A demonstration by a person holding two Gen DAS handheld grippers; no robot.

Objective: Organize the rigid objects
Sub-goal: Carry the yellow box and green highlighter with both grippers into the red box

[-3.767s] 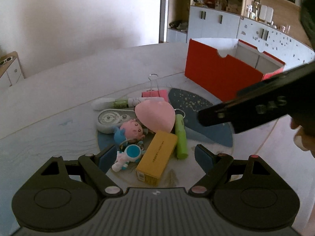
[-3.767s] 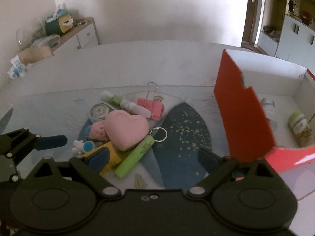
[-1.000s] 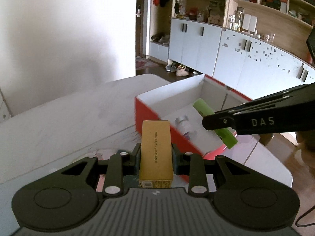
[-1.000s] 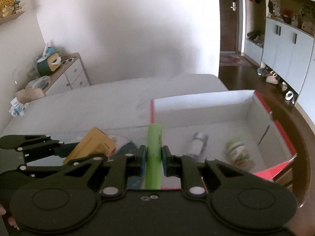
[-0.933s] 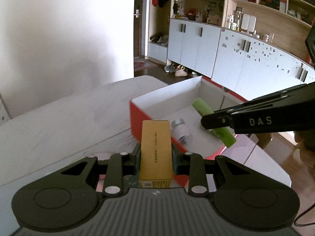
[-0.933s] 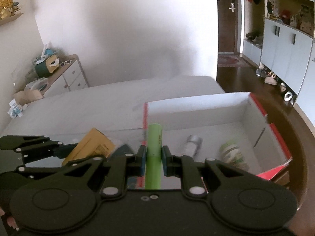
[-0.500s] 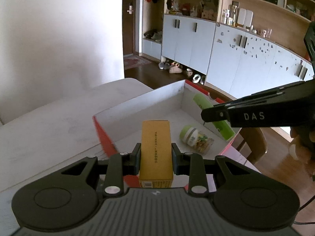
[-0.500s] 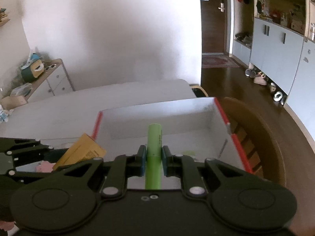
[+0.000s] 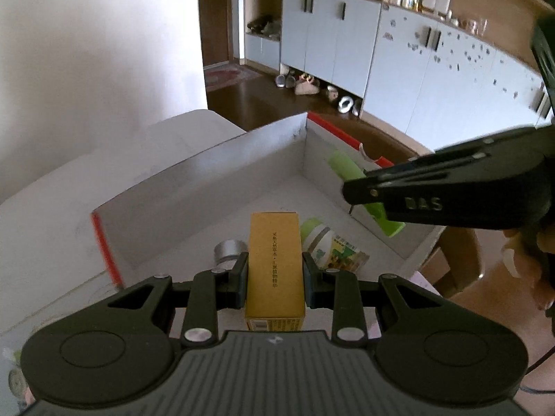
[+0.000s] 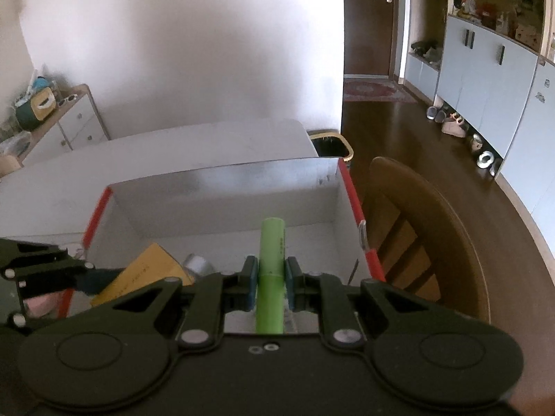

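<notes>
Over the box: both grippers hang above the open red-sided storage box [image 9: 215, 187] on the worktop [image 10: 156, 145], each carrying one item.
Left gripper [image 9: 274, 274]: its jaws are clamped on the sides of a yellow carton [image 9: 274, 260], which points lengthwise toward the far wall of the box.
Right gripper [image 10: 272, 279]: its jaws are fully closed on a slim green tube [image 10: 272, 270], held above the right half of the box.
Already in the box: a labelled jar with a green lid [image 9: 329, 246] and a silver-capped bottle [image 9: 227, 251] lie on the floor near the front wall.
Step in hand: delivery of both items, judged close to release.
Next move: lower each item toward bare floor beyond the jar and bottle, then open the jaws so neither item lands on them.
</notes>
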